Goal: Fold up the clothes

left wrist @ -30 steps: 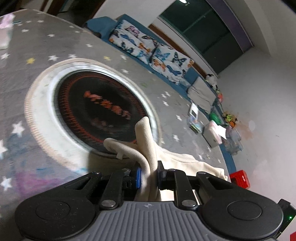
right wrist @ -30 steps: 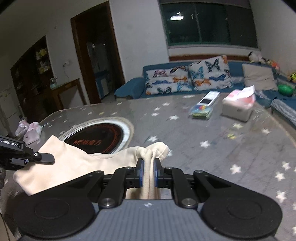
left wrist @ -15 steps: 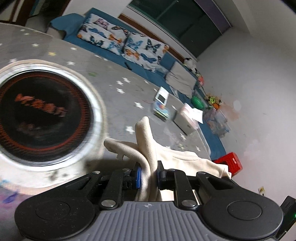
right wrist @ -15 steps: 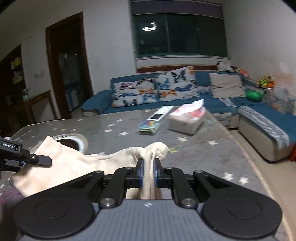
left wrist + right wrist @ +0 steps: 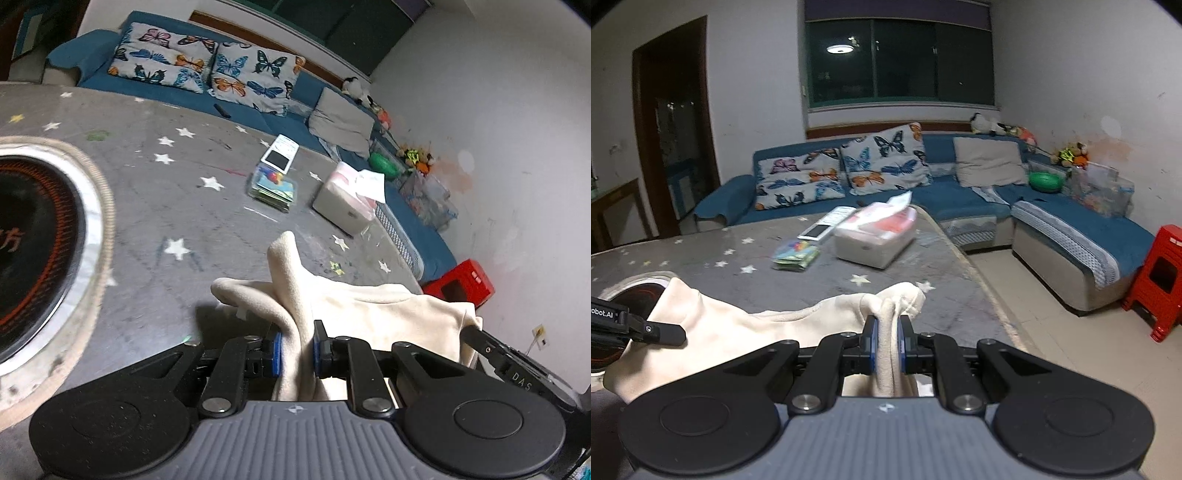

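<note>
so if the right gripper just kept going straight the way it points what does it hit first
Probably the tissue box. The right gripper, shut on the cream garment, points across the star-patterned table towards it, and that stretch looks bare. Depth is unclear, so it might pass above the box.

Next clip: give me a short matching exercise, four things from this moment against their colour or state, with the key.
Things:
1. cream garment
2. tissue box
3. plastic stool
4. sofa

Colour or state:
A. red, on the floor
B. blue, with butterfly cushions
C. pinched in both grippers
D. white, on the starred table

Pairs: 1-C, 2-D, 3-A, 4-B
</note>
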{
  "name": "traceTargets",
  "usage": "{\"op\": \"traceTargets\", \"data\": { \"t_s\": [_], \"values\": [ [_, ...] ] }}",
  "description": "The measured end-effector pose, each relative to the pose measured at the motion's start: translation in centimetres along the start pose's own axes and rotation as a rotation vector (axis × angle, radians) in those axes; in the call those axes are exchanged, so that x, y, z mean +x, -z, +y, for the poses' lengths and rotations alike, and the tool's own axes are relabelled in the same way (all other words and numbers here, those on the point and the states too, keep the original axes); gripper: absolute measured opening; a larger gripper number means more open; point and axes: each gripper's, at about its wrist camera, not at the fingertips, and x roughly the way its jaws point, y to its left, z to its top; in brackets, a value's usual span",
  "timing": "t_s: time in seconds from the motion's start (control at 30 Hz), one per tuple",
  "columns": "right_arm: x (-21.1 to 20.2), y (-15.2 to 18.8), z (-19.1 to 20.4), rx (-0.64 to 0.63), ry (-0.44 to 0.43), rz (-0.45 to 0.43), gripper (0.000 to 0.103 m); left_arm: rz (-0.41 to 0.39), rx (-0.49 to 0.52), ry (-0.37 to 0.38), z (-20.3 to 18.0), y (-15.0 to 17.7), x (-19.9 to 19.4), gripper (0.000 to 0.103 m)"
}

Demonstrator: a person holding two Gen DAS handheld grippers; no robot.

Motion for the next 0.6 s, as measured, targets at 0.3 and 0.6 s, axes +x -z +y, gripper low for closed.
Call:
{"op": "traceTargets", "data": {
  "t_s": [0.3, 0.6],
  "values": [
    [2.1, 1.1, -1.6, 0.032, 0.031, 0.044, 0.01, 0.039, 0.05, -0.045, 0.1, 0.3, 2.0, 0.017],
    [4.2, 2.3, -2.4, 0.044, 0.043, 0.101, 0.01, 0.07, 0.079, -0.108, 0.5, 0.5, 3.2, 0.026]
  ]
}}
